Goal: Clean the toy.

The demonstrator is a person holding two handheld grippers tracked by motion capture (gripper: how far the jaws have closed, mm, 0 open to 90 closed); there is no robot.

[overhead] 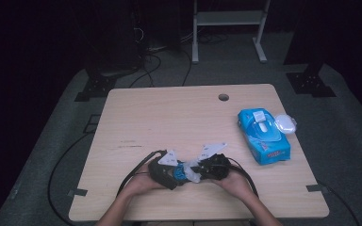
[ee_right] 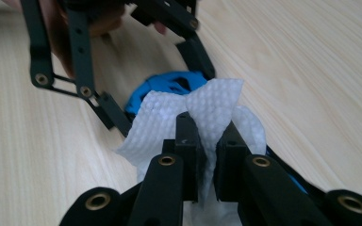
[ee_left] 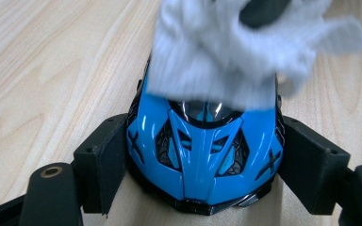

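A shiny blue toy car sits between the pads of my left gripper, which is shut on its two sides. A white wet wipe lies over the car's roof, and a dark jaw tip of the other gripper shows above it. My right gripper is shut on the white wipe and presses it against the blue car. In the high view both grippers meet near the table's front edge, left gripper and right gripper, with the car between them.
A blue pack of wet wipes with its white lid flipped open lies at the right of the wooden table. A round cable hole is near the far edge. Cables trail from both grippers off the front edge.
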